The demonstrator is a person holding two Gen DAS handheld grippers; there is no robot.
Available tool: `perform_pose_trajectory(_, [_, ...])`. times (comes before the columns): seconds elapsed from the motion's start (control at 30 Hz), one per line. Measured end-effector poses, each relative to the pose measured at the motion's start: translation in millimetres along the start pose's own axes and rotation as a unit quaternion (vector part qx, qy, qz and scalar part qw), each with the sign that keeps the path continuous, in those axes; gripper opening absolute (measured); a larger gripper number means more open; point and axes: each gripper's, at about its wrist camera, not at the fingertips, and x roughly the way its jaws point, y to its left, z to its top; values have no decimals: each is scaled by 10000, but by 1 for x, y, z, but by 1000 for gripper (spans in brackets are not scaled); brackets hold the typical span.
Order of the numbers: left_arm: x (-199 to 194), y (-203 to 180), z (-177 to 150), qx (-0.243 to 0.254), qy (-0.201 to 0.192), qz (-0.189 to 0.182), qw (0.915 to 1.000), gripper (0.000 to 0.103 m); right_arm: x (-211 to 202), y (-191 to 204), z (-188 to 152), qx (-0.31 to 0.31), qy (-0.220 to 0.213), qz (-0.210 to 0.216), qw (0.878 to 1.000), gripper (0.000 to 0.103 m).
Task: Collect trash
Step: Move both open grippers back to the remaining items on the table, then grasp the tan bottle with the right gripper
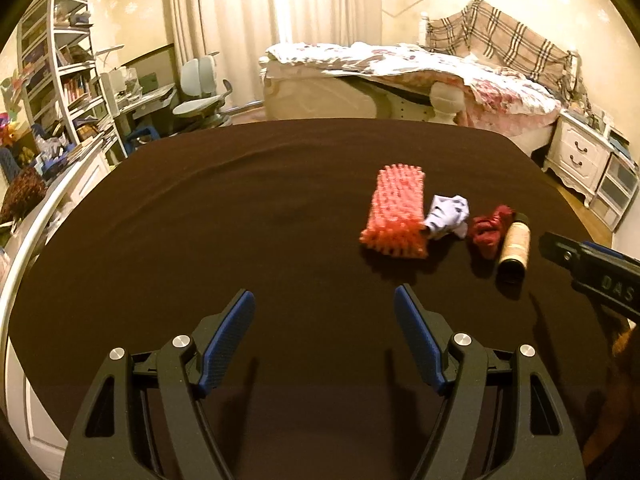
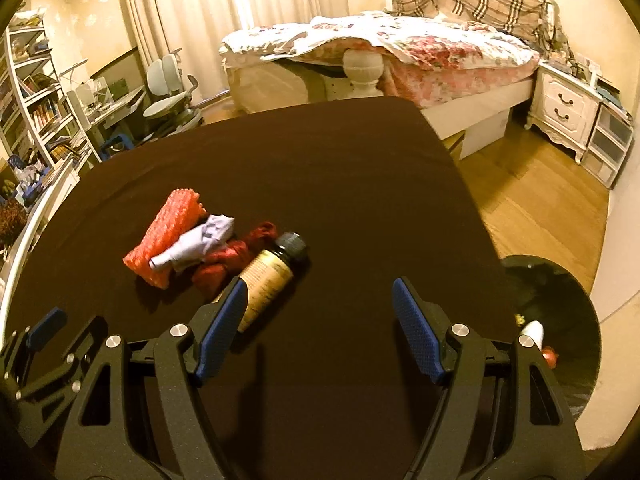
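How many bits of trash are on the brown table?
4, in a row: orange foam net, crumpled white paper, red wrapper, bottle rightmost. More may hide underneath.

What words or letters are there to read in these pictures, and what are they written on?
"DAS": raised letters on the right tongs, at the edge of the left view; any more is cut off.
Bottle label: print on it, too small and blurred to read.
Books on the shelf: spines too small to read.
Nothing else has writing I can make out.
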Motion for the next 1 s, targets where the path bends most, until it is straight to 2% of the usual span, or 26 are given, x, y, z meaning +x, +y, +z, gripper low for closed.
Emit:
perform_pose_trajectory(0.33, [3,5,-1,-93,41,-97,9999,73,12,15,5,-159,78,-150,9997,74])
perform_pose_trajectory(0.47, [6,7,0,-152,70,-112,9998,73,12,12,3,20,126,-87,9999,74])
perform_pose_trajectory(0.67, [7,10,0,-184,86,-141,9997,73,16,18,-1,-245,176,-213,9993,74])
perform_pose_trajectory(0.87, [11,12,3,-255,128,-156,9995,73,16,18,-1,-324,227,-202,9990,58])
perform_pose_trajectory(0.93, [12,12,4,-241,114,-134,9996,73,18,20,-1,-381,255,-188,9988,44])
perform_pose_trajectory(1.0, [14,12,6,-244,118,-127,9996,73,22,22,0,-437,305,-166,9984,37])
